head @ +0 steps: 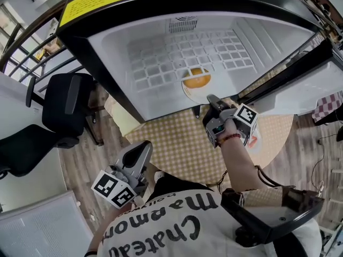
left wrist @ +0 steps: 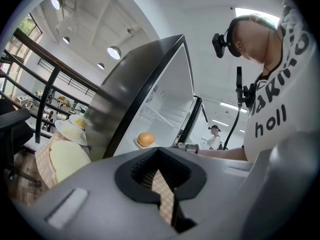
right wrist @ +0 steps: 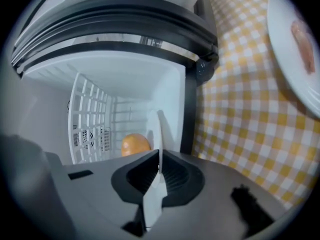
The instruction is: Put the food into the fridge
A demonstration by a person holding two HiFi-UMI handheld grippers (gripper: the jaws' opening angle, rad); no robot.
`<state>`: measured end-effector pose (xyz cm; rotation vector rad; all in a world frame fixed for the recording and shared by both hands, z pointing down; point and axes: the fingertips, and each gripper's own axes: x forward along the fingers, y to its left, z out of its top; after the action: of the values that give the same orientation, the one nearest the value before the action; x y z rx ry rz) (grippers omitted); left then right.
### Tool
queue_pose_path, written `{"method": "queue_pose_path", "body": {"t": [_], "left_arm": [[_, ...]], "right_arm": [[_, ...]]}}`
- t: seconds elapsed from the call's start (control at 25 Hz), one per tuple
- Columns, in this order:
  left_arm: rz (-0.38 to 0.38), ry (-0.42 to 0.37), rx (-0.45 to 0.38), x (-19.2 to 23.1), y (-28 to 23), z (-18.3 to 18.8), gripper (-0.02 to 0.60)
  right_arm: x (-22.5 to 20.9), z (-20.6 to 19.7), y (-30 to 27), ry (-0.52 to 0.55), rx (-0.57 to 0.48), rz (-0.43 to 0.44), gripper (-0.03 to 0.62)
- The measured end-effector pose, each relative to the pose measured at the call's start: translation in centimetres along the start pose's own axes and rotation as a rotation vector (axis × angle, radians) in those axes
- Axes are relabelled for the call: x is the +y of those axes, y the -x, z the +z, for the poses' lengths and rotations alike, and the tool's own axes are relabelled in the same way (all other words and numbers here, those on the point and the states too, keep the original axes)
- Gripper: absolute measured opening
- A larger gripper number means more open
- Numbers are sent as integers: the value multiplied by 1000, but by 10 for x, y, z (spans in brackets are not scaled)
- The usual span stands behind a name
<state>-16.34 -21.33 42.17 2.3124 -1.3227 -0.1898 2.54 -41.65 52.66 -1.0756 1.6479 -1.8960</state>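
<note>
1. While the right gripper (head: pixel 212 98) pinches the plate (head: pixel 188 93) by its rim, the bun (head: pixel 196 78) sits inside the fridge (head: pixel 115 55), so placing looks nearly done. The left gripper (head: pixel 143 146) has its jaws together, empty.
2. Next, spread the right jaws and withdraw level.

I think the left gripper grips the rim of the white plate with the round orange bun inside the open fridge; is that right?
No: the right gripper grips the rim of the white plate with the round orange bun inside the open fridge, as the right gripper view shows.
</note>
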Motion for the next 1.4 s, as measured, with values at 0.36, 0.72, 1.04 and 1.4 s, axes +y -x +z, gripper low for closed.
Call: {"method": "queue_pose_path", "body": {"t": [0.36, 0.72, 1.04, 1.4], "left_arm": [[16, 9, -20, 1, 0, 4, 5], [33, 3, -37, 2, 7, 4, 5], [46, 1, -59, 3, 20, 6, 5], [71, -31, -79, 3, 47, 7, 5]], "right_arm": [[5, 0, -6, 59, 7, -55, 25], [11, 13, 1, 356, -142, -227, 68], [18, 8, 1, 607, -200, -343, 121], [18, 12, 8, 717, -264, -447, 130]]}}
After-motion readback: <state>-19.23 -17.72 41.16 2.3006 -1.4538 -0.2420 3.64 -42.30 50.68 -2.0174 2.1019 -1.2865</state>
